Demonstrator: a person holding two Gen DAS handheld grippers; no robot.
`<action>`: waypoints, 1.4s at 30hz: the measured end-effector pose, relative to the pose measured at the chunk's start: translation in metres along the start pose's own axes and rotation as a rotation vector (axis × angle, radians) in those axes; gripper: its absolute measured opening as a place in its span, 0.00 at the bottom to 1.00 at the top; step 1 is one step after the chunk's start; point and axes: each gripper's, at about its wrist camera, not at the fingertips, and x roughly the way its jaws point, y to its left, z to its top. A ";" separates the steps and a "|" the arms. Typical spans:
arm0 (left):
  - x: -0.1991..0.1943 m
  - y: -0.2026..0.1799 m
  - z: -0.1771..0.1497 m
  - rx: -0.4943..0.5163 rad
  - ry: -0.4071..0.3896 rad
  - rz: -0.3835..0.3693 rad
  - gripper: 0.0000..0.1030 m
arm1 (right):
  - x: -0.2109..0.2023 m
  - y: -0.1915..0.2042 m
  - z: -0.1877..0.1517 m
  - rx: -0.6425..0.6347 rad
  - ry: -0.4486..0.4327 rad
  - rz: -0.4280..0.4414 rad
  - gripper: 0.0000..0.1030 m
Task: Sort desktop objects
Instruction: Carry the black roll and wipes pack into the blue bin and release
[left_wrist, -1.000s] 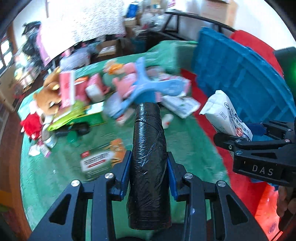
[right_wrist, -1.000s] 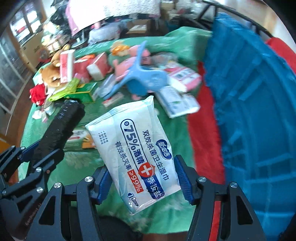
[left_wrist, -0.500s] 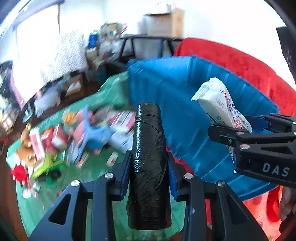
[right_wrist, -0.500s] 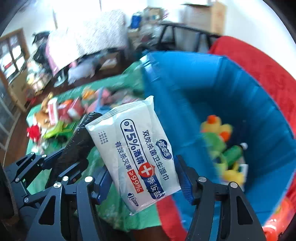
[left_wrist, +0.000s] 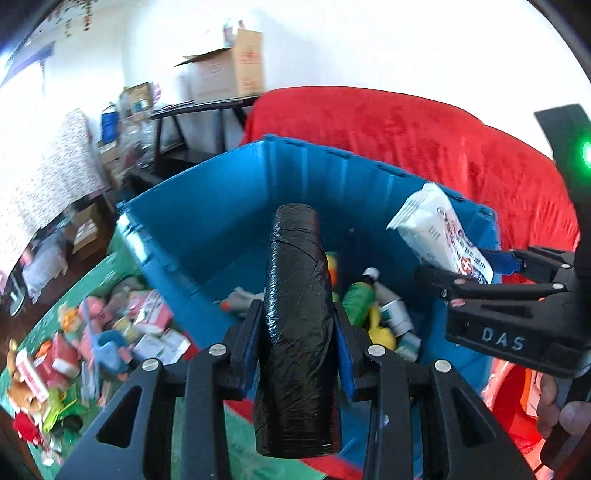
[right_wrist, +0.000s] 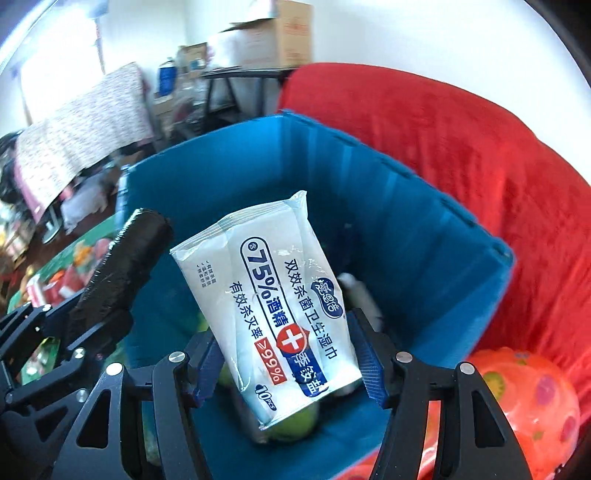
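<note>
My left gripper (left_wrist: 297, 339) is shut on a black roll of plastic bags (left_wrist: 297, 295), which stands up between the blue pads. My right gripper (right_wrist: 286, 360) is shut on a white pack of wet wipes (right_wrist: 273, 295) printed with blue text and a red cross. Both grippers hang over the open blue bin (left_wrist: 207, 236) (right_wrist: 424, 236). Inside the bin lie a green bottle (left_wrist: 358, 299), a yellow toy (left_wrist: 384, 328) and small white bottles. In the left wrist view the right gripper (left_wrist: 480, 273) shows with the wipes pack (left_wrist: 439, 236); the roll (right_wrist: 122, 266) shows in the right wrist view.
A red blanket (left_wrist: 424, 136) covers the seat behind the bin. The green-covered table (left_wrist: 74, 332) at lower left holds several boxes, plush toys and a blue plastic toy. An orange spotted ball (right_wrist: 528, 398) lies to the right of the bin. Cardboard boxes (left_wrist: 236, 70) stand on a black rack.
Both grippers have swung right and risen from over the cluttered green table to above the blue bin, each still holding its object. The bin's inside has come into view.
</note>
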 end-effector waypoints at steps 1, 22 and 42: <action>0.005 -0.006 0.005 0.010 0.000 -0.009 0.34 | 0.003 -0.005 0.001 0.005 0.006 -0.010 0.61; 0.065 -0.050 -0.001 0.053 0.129 -0.060 0.34 | 0.061 -0.059 -0.015 0.056 0.148 -0.138 0.61; -0.001 -0.005 -0.009 -0.044 0.046 -0.001 0.34 | 0.031 -0.027 -0.018 0.071 0.121 -0.201 0.96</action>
